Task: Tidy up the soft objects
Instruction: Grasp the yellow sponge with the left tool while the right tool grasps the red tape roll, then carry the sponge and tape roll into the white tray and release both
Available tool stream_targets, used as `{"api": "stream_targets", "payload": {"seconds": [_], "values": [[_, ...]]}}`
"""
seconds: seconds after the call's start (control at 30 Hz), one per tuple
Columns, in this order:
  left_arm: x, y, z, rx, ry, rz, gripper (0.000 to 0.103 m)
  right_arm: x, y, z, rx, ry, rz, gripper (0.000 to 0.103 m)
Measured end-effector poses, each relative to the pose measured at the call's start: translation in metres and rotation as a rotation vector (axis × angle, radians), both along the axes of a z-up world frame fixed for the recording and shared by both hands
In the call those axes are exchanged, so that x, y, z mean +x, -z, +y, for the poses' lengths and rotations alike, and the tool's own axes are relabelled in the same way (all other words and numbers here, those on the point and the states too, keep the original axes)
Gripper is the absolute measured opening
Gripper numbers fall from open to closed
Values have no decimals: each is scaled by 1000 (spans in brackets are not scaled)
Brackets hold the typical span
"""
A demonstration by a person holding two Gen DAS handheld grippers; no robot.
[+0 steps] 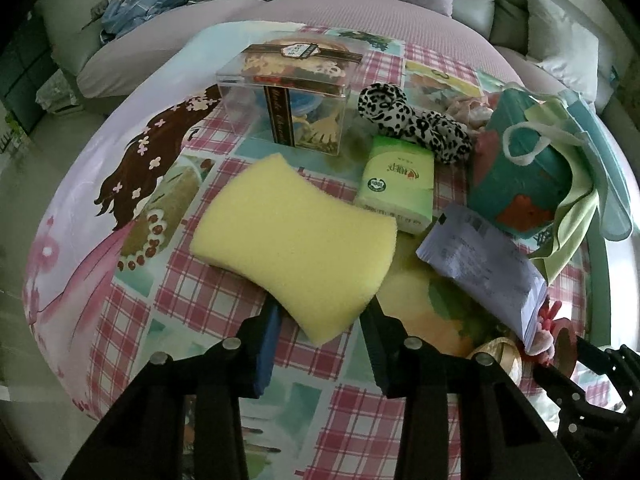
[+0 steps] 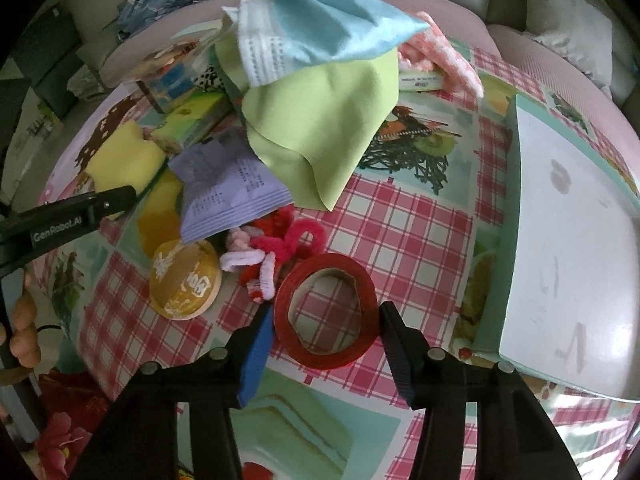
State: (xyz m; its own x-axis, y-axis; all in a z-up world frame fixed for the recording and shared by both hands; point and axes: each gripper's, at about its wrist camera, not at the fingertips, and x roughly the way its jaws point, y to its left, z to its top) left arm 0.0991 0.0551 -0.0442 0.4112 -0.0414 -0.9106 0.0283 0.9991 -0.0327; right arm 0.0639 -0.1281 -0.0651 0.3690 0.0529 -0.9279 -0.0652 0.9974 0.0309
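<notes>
Two grippers: left gripper (image 1: pixel 320 312) jaws clamp thick yellow foam sponge (image 1: pixel 294 236), frame centre. Right gripper (image 2: pixel 326 330) jaws open around red tape ring (image 2: pixel 326 316), lower centre

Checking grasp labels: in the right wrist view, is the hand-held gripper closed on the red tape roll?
No. The right hand-held gripper stands open, its fingers either side of the red tape roll lying on the tablecloth.

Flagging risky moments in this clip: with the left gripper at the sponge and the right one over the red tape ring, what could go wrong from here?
1. The left gripper has only the near corner of the yellow sponge between its fingers; lifted, it may bend and slip.
2. The tissue pack lies right by the sponge and might get dragged.
3. The right gripper straddles the red tape ring, not a soft thing; closing could grab the wrong item.
</notes>
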Motion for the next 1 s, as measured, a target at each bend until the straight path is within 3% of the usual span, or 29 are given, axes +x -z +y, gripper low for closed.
{"api": "stream_targets", "payload": {"seconds": [0.37,0.57,0.73,1.0], "values": [[-10,-12,6,6,-10,-30,39,-16,-10,-8,33,20,-18,54],[-17,-24,6,12,-17,-61,38,-29,-31,-21,49,37,-56,54],[-24,-50,1,11,-5,-116,38,-34,-47,-35,58,70,-96,54],[-30,-120,-30,-55,75,-251,39,-34,-78,-71,57,194,-158,54]]}}
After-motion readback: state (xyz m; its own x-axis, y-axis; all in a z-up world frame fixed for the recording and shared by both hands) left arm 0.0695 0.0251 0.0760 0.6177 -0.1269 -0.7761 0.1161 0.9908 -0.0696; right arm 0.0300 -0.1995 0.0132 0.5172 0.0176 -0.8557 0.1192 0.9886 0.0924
